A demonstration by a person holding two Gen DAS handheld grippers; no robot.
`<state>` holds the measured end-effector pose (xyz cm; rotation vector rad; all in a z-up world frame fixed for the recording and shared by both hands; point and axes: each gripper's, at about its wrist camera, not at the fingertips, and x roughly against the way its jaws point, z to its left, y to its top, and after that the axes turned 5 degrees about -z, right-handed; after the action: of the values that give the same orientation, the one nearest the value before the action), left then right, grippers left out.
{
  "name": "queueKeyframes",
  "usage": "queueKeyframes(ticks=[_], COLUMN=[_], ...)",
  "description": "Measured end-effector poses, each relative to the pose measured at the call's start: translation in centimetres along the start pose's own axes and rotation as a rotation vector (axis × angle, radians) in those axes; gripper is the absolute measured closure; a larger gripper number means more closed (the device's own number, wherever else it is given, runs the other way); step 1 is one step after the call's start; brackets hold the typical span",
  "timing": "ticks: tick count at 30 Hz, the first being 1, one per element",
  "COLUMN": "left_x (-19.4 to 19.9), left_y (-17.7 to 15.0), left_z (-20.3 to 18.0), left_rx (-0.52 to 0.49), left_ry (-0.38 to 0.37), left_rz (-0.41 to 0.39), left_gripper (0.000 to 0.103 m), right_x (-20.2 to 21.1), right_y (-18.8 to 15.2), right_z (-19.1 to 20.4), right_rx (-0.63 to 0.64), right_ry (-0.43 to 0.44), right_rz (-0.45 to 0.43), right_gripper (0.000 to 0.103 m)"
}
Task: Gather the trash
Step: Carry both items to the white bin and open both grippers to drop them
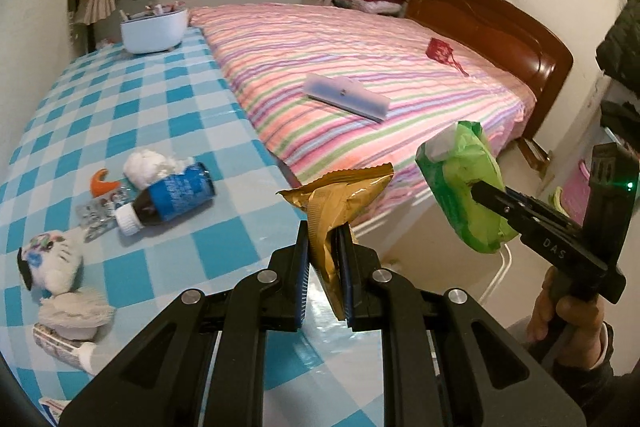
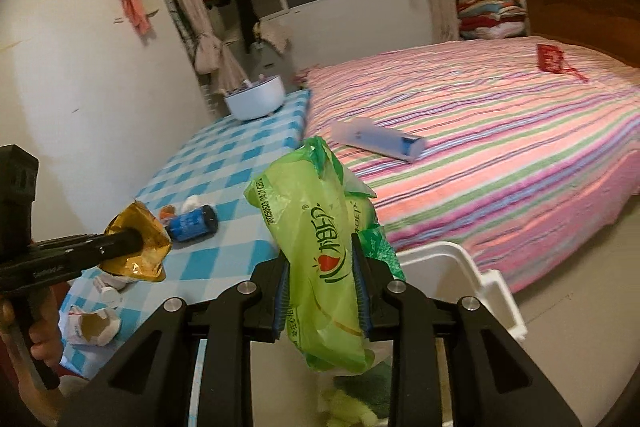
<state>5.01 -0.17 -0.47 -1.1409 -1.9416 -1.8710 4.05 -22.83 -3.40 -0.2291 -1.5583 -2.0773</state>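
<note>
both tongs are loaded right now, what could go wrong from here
1. The left tongs pinch the gold wrapper only at its narrow crumpled end; it may slip out over the checkered table.
2. The green tissue pack in the right tongs bulges well past the pads and hangs above the white bin; released off-centre, it may catch the rim.
3. The blue-labelled bottle lies on its side and could roll if bumped.

walls: white | bed (image 1: 360, 67): striped cover; wooden headboard (image 1: 500, 23) | table (image 1: 140, 115): blue-checked cloth
</note>
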Motion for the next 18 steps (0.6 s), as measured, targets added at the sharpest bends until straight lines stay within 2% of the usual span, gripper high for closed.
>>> queueKeyframes(ticks=[3, 5, 8, 18], left_x=[-0.6, -0.9, -1.2, -2.2], left_y=[-0.1, -0.1, -0.1, -0.1], left_z=[-0.7, -1.0, -1.5, -3.5], left_rx=[-0.007, -0.011, -0.017, -0.018], left_ry=[-0.013, -0.017, -0.019, -0.083], left_rz=[0.012, 0.017, 0.023, 0.044], left_gripper=[0.090, 0.090, 0.090, 0.090], right_x=[0.2, 0.3, 0.9, 3.3], right_y=[-0.2, -0.4, -0.2, 0.7], right_z=[-0.4, -0.4, -0.5, -2.9], right_rx=[-0.006, -0.009, -0.003, -0.105], right_ry=[-0.007, -0.010, -0.026, -0.052], right_rz=[0.004, 0.000, -0.025, -0.153], right_gripper=[0.069, 0.060, 0.053, 0.051])
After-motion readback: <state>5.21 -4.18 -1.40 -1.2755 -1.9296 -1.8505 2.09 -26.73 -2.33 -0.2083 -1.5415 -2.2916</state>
